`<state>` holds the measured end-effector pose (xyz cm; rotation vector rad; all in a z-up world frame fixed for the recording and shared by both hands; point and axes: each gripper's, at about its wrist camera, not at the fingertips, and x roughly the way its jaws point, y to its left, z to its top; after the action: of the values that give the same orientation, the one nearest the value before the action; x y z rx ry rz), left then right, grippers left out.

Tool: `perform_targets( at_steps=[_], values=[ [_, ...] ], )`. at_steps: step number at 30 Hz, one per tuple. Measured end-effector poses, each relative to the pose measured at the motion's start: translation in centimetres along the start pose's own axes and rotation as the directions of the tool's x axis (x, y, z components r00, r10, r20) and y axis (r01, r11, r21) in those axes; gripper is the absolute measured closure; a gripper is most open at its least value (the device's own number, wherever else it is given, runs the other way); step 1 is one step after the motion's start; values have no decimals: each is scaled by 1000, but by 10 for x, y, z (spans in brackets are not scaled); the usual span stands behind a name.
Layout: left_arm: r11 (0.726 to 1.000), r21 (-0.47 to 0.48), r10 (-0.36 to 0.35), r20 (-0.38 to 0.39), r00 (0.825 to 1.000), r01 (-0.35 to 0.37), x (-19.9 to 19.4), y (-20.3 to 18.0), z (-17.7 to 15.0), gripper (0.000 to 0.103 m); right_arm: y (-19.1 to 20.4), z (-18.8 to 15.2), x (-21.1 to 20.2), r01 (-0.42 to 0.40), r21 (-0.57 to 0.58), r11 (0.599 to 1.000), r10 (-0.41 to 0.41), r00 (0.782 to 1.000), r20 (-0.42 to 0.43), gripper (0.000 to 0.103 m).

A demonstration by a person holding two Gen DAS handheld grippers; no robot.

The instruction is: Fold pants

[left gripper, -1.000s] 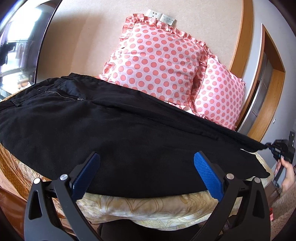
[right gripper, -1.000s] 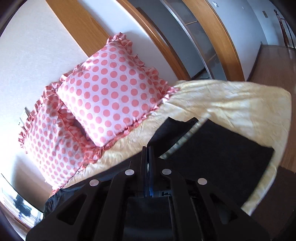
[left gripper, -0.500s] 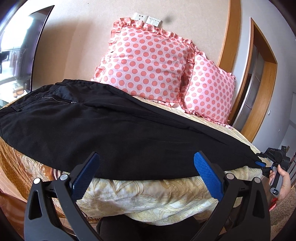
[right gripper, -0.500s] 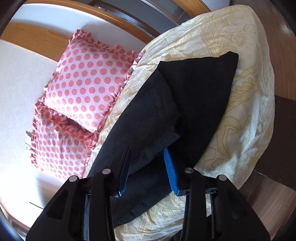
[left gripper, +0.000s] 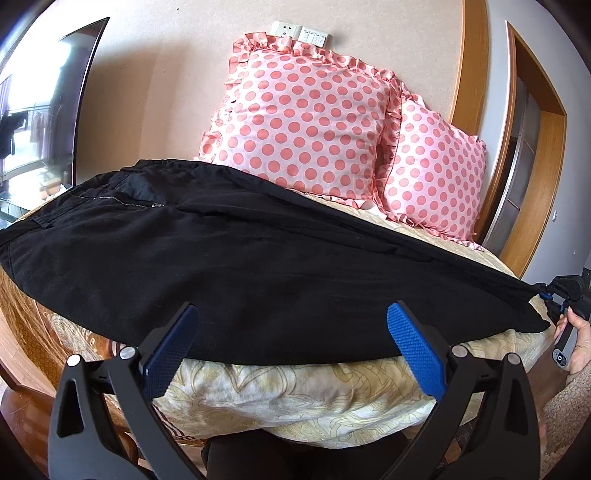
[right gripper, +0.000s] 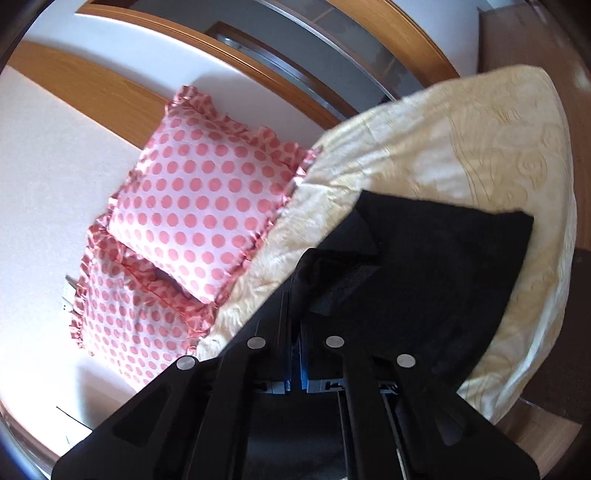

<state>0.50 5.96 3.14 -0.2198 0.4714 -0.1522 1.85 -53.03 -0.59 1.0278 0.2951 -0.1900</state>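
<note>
The black pants (left gripper: 229,266) lay spread flat across the bed (left gripper: 295,398), waistband and zip at the far left, legs running out to the right edge. The near hem line sat just short of the bed's near edge, with a strip of the cream patterned bedspread showing below it.

My right tongs (right gripper: 297,295) had just been closing and stood together, clamped on the cuff end of the pants; black cloth was bunched between the blue pads. From the left view these tongs (left gripper: 550,295) showed at the far right, my hand (left gripper: 576,339) on the handle.

My left tongs (left gripper: 291,343) stood wide apart, nothing between them, hovering just near of the pants' near edge; I could not tell if the tips touched the cloth.

Two pink polka-dot pillows (left gripper: 306,125) leaned against the far wall, behind the pants. Wall sockets (left gripper: 299,31) sat above them.
</note>
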Motion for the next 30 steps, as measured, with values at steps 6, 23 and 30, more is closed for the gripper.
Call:
perform_targets(
  at_steps=[6,23,30],
  values=[
    [997,-79,24,33,999,-21,-2,17,16,2,-25,12,-22,54,36,998,-57,995,79,100],
    [884,-419,102,-261,960,-208,168,143,224,2,-57,-9,-7,164,-25,986,-163,986,18,100],
    [824,-334,268,-482,834,-458,280,184,257,19,-52,-10,-5,194,-91,977,-193,981,20,100]
  ],
)
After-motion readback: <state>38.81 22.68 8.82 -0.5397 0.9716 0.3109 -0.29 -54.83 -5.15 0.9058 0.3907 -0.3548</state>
